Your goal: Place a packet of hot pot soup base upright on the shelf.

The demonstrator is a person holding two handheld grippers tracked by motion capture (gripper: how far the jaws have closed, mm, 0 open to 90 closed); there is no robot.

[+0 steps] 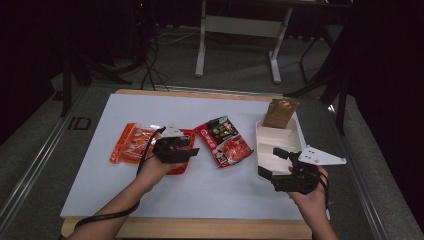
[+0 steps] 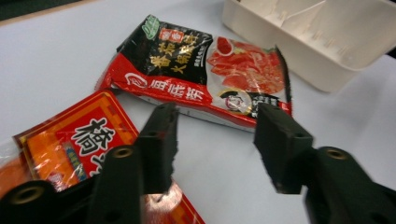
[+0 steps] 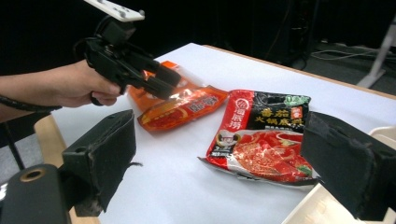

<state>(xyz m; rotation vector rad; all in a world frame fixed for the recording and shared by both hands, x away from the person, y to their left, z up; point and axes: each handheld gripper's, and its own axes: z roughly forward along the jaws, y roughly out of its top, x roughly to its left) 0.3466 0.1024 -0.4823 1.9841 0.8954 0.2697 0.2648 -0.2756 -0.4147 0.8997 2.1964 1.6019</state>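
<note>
High view: the white table has bare surface along its near edge and far side. The left gripper hovers over the orange packet, jaws parted, empty. A red-and-black packet lies between it and the white tray, which sits at the table's right edge with a brown pouch at its far end. The right gripper is over the tray's near part, jaws apart.

Left gripper view: open jaws frame bare table; the red-and-black packet lies just ahead, the tray beyond.

Right gripper view: wide-open jaws, the red-and-black packet between them; the tray's rim sits at lower right.
</note>
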